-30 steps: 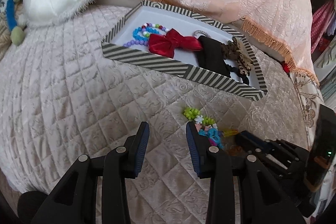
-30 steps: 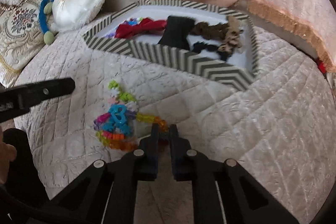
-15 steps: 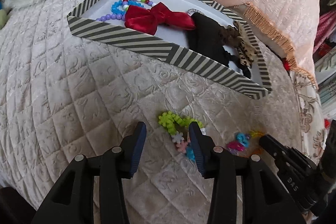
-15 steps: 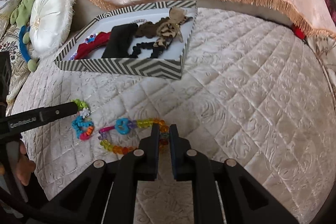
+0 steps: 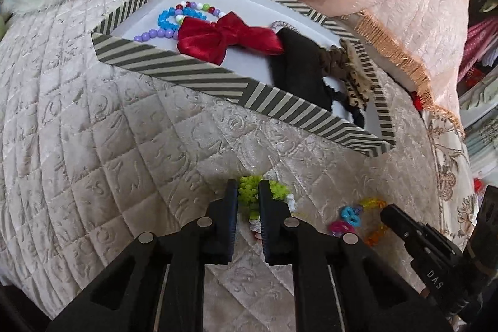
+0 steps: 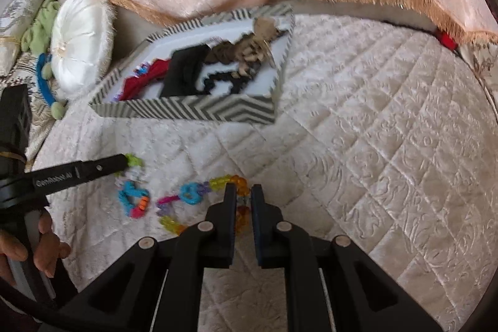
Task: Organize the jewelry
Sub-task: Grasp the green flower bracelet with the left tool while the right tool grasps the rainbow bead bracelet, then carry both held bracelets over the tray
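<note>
Left gripper (image 5: 246, 196) pinches the green end of a bead bracelet (image 5: 249, 195) on the quilted bedspread (image 5: 93, 129), its jaws nearly closed. Right gripper (image 6: 239, 201) clamps an orange-beaded necklace (image 6: 239, 192) at the bracelet's three o'clock. At twelve o'clock sits a striped tray (image 5: 174, 67) holding a red bow (image 5: 224, 36).

Black plastic left gripper (image 5: 246, 195), right gripper (image 6: 239, 201); silver screws; white "GenRobot.AI" lettering.
</note>
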Demonstrator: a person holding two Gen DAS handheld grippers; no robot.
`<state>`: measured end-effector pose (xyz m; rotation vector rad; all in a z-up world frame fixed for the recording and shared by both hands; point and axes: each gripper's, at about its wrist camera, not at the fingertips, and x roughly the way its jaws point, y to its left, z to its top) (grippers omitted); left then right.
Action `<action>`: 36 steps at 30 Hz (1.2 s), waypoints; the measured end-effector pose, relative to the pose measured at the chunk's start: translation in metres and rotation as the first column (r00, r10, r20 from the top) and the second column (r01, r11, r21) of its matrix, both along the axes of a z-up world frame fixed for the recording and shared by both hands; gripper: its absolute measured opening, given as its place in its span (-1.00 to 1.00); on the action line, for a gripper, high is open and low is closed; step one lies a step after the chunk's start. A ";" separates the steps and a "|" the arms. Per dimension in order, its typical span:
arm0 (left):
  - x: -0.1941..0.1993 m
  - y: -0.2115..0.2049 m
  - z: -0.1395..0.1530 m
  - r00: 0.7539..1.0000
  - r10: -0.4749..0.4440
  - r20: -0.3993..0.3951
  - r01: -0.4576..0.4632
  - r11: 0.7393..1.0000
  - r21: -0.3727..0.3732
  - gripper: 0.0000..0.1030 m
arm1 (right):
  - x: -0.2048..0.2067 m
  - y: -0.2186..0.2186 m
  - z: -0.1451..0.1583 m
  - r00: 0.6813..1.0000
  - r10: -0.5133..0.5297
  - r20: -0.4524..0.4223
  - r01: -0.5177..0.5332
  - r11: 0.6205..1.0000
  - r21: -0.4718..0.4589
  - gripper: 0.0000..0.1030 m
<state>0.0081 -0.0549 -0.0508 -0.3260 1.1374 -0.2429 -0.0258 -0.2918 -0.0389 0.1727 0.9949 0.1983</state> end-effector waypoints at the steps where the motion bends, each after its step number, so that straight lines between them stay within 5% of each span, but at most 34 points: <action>1: -0.001 0.002 0.003 1.000 0.001 0.007 -0.001 1.000 -0.007 -0.96 | -0.001 0.001 0.004 1.000 0.004 0.009 -0.004 1.000 0.002 -0.82; 11: -0.005 0.012 0.050 0.996 0.002 0.090 -0.001 1.000 -0.018 -0.96 | -0.006 0.011 0.045 0.996 0.046 0.083 -0.050 0.998 0.040 -0.82; 36: 0.043 0.042 0.110 0.973 -0.025 0.231 -0.031 0.972 0.235 -0.96 | 0.054 0.037 0.102 0.978 0.155 0.140 -0.146 0.987 -0.071 -0.82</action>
